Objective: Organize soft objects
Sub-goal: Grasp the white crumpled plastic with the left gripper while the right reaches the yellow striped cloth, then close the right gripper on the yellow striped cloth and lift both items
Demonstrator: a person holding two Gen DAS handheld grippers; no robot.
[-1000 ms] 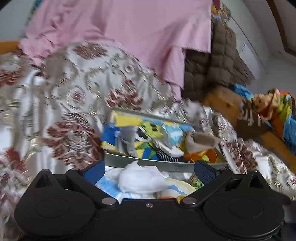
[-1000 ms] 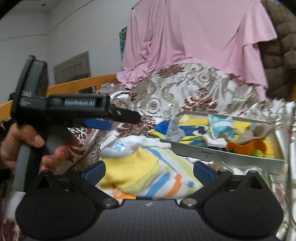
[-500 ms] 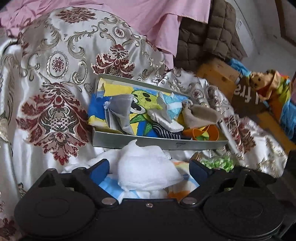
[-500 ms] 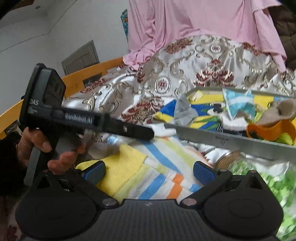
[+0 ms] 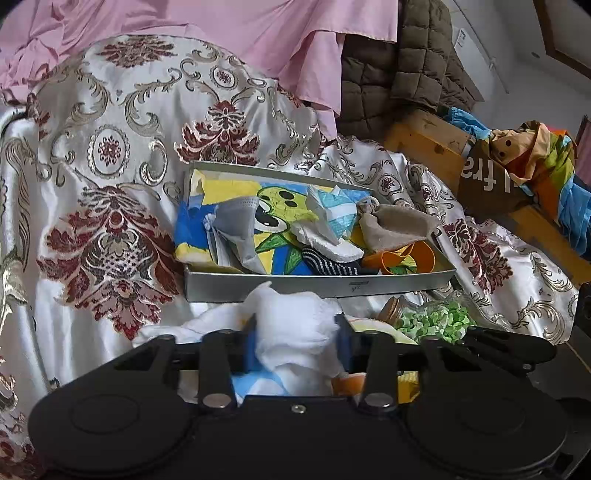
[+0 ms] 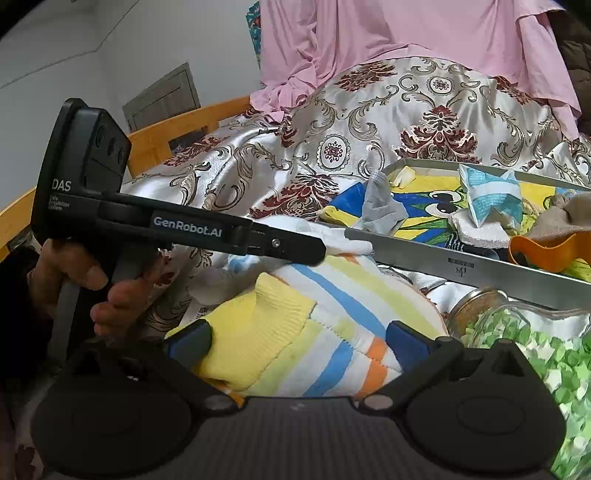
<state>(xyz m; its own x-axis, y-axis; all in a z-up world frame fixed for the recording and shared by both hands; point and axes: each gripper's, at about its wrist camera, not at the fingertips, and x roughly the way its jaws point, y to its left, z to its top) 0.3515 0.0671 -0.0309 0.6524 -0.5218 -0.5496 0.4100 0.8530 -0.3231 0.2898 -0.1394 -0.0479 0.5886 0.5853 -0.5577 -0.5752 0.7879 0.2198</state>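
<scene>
My left gripper [image 5: 295, 341] is shut on a white soft cloth [image 5: 291, 325] just in front of the grey tray [image 5: 317, 286]. The tray holds a grey mask [image 5: 236, 229], a white-and-blue packet [image 5: 332, 210], a beige cloth [image 5: 395, 225], a striped sock and an orange piece on a cartoon-print sheet. My right gripper [image 6: 295, 341] is open over a striped yellow, blue and orange sock [image 6: 325, 314], with its fingers on either side. The left gripper [image 6: 288, 247] also shows in the right wrist view, reaching across above the sock.
A glass jar of green bits [image 6: 524, 332] with a cork lid lies right of the sock, against the tray [image 6: 461, 264]. Patterned satin bedding [image 5: 110, 184] covers the bed. A pink sheet [image 5: 221, 29], a brown quilt [image 5: 399, 66] and a wooden bed rail [image 6: 166, 140] stand behind.
The left gripper has closed on the white cloth; it was open around it before. The right gripper has moved lower and closer over the striped sock.
</scene>
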